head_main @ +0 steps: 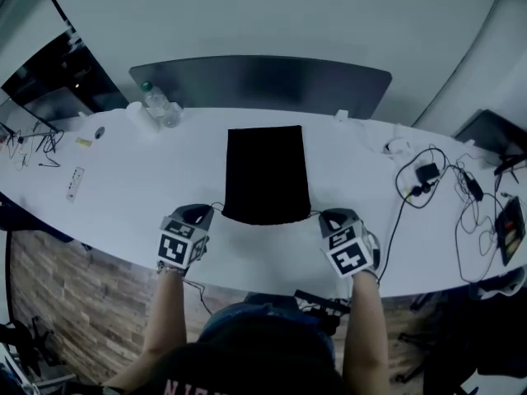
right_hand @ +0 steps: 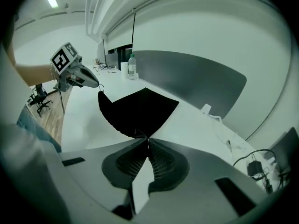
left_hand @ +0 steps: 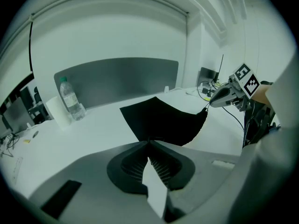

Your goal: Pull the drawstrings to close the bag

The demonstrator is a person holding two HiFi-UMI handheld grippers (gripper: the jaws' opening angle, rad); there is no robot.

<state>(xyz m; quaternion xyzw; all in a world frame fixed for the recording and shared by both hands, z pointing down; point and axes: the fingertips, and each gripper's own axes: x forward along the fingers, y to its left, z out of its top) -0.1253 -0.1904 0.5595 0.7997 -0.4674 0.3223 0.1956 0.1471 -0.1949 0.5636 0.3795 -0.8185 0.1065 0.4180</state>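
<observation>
The bag (head_main: 265, 175) is black and lies flat on the white table (head_main: 123, 179), with its near edge right in front of me. My left gripper (head_main: 214, 211) is at the bag's near left corner. My right gripper (head_main: 318, 215) is at its near right corner.

In each gripper's own view the jaws are pressed together at the tips, right at the bag's edge. The string is too thin to see there, so the other views help. The right gripper view looks across at the left gripper. It shows a thin left drawstring (right_hand: 99, 90) going from that gripper's tip to the bag's corner. The left gripper view shows the same thing on the other side: a thin right drawstring (left_hand: 205, 109) from tip to corner. So each gripper is pinching its own string. The head view does not show the strings at all.

Farther off, a water bottle (head_main: 156, 103) stands at the table's back left, and black cables (head_main: 428, 179) lie to the right. A grey panel (head_main: 263, 81) stands behind the table.
</observation>
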